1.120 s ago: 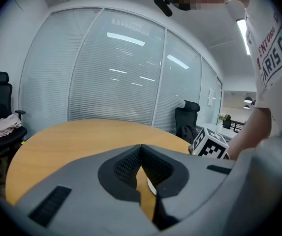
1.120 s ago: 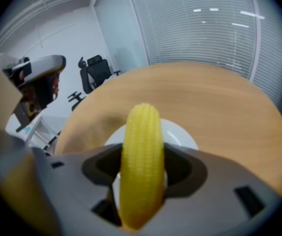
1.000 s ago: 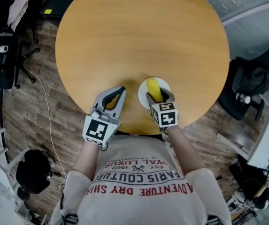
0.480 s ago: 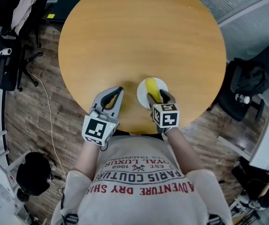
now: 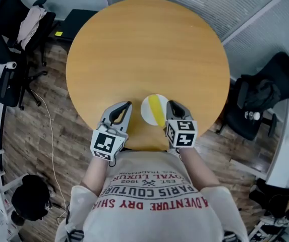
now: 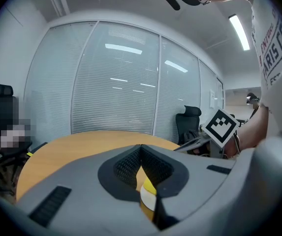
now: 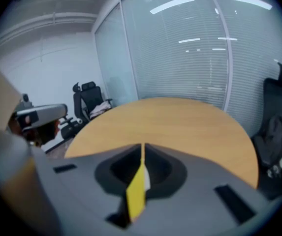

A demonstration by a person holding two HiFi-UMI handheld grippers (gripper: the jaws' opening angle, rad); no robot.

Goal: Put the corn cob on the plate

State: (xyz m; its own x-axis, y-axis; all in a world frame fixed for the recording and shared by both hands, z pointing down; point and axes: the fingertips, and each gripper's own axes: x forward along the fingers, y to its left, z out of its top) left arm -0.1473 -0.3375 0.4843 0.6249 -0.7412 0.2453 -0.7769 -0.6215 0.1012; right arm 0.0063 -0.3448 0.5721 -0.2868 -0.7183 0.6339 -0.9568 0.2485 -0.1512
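Two grippers flank the plate [image 5: 146,106] on the table [image 5: 144,49]. Corn cob [image 5: 156,110] lies on that plate, at 3 o'clock from the left gripper [image 5: 127,105] and 9 o'clock from the right gripper [image 5: 171,105], clear of both. Left jaws are pressed together, empty. Right jaws are closing, nearly met, with nothing between them.

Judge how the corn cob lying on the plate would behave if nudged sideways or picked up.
The corn cob looks long and narrow, so a sideways nudge would probably roll it. The white plate looks shallow, so its rim may not stop that roll. The cob lies straight across the plate, so it is likely stiff when lifted.
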